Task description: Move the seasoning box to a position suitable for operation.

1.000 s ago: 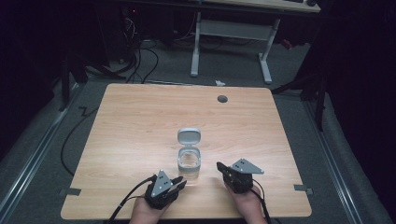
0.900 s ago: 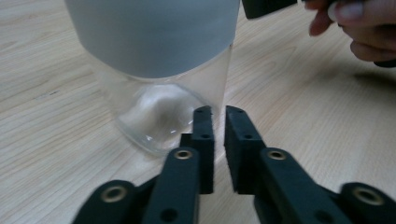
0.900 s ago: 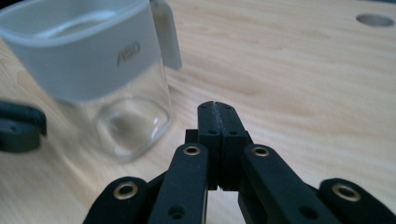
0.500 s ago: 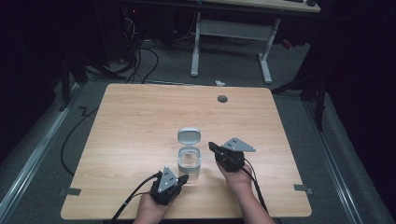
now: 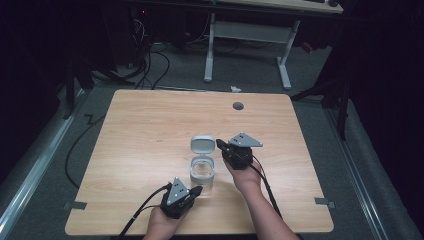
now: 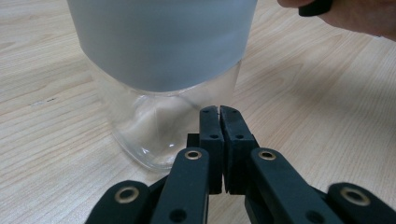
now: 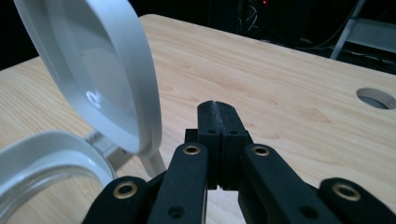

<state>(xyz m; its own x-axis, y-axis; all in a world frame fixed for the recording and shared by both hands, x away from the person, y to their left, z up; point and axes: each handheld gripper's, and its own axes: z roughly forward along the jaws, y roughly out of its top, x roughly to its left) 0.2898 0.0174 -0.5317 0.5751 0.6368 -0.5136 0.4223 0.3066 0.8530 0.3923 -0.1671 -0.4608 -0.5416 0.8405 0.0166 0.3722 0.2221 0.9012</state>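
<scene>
A clear jar with its hinged lid flipped up stands mid-tabletop. The right gripper, jaws closed and empty, sits beside the lid, probably to nudge it. The left gripper, likewise closed and empty, rests at the jar's base, probably bracing it.

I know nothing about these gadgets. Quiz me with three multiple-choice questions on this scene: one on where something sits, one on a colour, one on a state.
1. Where is the clear jar?
A. between the two grippers
B. at the table's far edge
C. on the floor

2. What colour is the jar's lid?
A. red
B. pale grey
C. black

3. How is the lid?
A. shut flat
B. flipped open, standing up
C. lying apart from the jar

Answers: 1 A, the left gripper and right gripper flank it; 2 B, pale grey in the right gripper view; 3 B, it stands behind the open rim.
</scene>
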